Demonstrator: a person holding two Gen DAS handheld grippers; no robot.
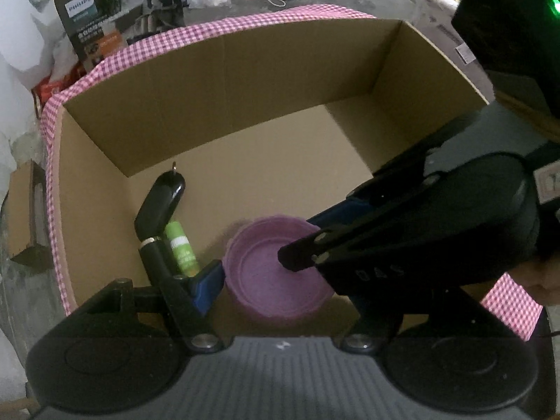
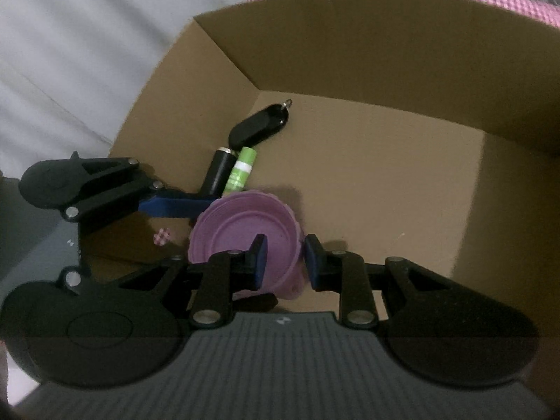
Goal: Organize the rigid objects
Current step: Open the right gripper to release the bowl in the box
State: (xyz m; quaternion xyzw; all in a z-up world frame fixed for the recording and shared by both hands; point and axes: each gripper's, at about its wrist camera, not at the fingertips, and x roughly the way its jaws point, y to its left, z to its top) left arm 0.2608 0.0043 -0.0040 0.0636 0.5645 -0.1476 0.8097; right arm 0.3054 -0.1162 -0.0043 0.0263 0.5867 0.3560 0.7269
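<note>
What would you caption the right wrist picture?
Right gripper jaws straddle the purple plate rim inside the cardboard box.

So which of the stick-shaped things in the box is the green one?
The small green tube, with a white band around it. It lies beside the black cylinder, just below the flat black key fob, which has a metal ring at its end.

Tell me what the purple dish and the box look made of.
Purple dish: probably moulded plastic, matte, with a uniform colour, thin wall and scalloped rim; silicone can't be ruled out. Box: corrugated cardboard, plain brown and dull, with visible fold creases at the corners.
</note>
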